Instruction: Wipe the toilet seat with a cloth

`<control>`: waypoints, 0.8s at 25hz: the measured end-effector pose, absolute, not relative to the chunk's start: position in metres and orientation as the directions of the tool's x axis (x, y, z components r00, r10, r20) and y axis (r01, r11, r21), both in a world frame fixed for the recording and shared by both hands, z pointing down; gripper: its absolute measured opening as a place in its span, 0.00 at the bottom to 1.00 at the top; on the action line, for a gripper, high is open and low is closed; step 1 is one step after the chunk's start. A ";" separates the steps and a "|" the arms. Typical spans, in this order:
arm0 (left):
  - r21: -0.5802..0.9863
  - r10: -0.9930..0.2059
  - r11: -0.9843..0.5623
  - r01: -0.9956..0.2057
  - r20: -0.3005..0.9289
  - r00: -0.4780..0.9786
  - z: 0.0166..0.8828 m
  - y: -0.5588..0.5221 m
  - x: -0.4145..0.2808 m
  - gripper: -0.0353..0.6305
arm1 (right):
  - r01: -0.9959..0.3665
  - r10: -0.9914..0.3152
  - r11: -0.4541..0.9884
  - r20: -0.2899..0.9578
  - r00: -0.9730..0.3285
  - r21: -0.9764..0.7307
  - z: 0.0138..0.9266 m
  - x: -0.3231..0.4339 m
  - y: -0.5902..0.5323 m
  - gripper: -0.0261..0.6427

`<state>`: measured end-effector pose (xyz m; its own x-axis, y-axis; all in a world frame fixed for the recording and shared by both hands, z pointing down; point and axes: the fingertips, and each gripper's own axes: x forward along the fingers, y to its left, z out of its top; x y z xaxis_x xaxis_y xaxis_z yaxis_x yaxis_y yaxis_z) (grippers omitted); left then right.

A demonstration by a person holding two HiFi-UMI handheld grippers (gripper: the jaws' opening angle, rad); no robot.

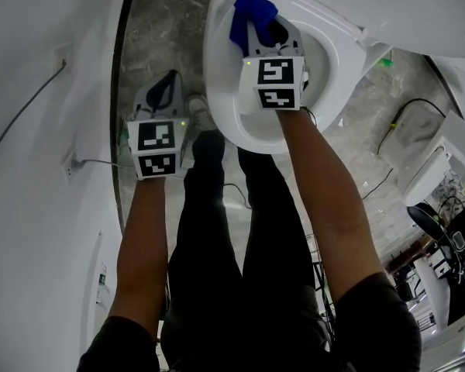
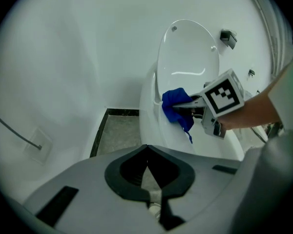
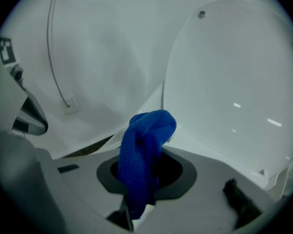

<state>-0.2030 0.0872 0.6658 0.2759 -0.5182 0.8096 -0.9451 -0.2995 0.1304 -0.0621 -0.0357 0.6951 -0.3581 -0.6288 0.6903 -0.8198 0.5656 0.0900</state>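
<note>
A white toilet stands ahead with its lid [image 2: 188,48] raised and its seat [image 1: 221,84] down around the bowl. My right gripper [image 1: 256,18] is shut on a bunched blue cloth [image 1: 249,18], held over the back left of the seat. The same blue cloth [image 3: 144,150] sticks out from between the right jaws, close to the raised lid [image 3: 234,91]. In the left gripper view the cloth [image 2: 178,107] hangs at the seat rim. My left gripper [image 1: 167,91] stays left of the toilet above the floor, shut and holding nothing.
A white wall [image 1: 39,130] with a thin cable [image 1: 23,118] runs along the left. Grey marbled floor [image 1: 159,37] lies between the wall and the toilet. The person's dark trouser legs [image 1: 217,231] stand just before the bowl. Other white fixtures and cables [image 1: 407,122] sit at the right.
</note>
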 end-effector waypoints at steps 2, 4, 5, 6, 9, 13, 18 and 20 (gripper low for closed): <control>0.125 -0.519 -0.305 -0.944 0.809 0.275 0.664 0.089 -0.202 0.07 | -0.855 -0.601 0.518 0.708 -0.371 -0.008 0.698 -0.056 -0.040 0.15; 0.124 -0.525 -0.305 -0.944 0.805 0.275 0.661 0.090 -0.200 0.07 | -0.879 -0.576 0.460 0.711 -0.405 -0.128 0.697 -0.052 -0.043 0.15; 0.124 -0.529 -0.306 -0.944 0.802 0.277 0.658 0.090 -0.198 0.07 | -0.882 -0.573 0.432 0.699 -0.428 -0.187 0.691 -0.050 -0.043 0.15; 0.125 -0.534 -0.308 -0.943 0.798 0.280 0.654 0.090 -0.195 0.07 | -0.882 -0.583 0.413 0.679 -0.447 -0.227 0.681 -0.048 -0.043 0.15; 0.137 -0.546 -0.324 -0.936 0.781 0.303 0.640 0.086 -0.181 0.07 | -0.887 -0.640 0.414 0.627 -0.443 -0.203 0.639 -0.032 -0.035 0.15; 0.142 -0.562 -0.356 -0.924 0.758 0.333 0.609 0.081 -0.166 0.07 | -0.907 -0.713 0.411 0.588 -0.383 -0.092 0.575 0.003 0.006 0.15; 0.198 -0.566 -0.403 -0.894 0.713 0.413 0.549 0.077 -0.133 0.07 | -0.940 -0.787 0.340 0.553 -0.275 0.015 0.502 0.056 0.065 0.15; 0.260 -0.564 -0.414 -0.872 0.679 0.470 0.518 0.074 -0.113 0.07 | -0.953 -0.804 0.302 0.540 -0.251 0.007 0.472 0.073 0.081 0.15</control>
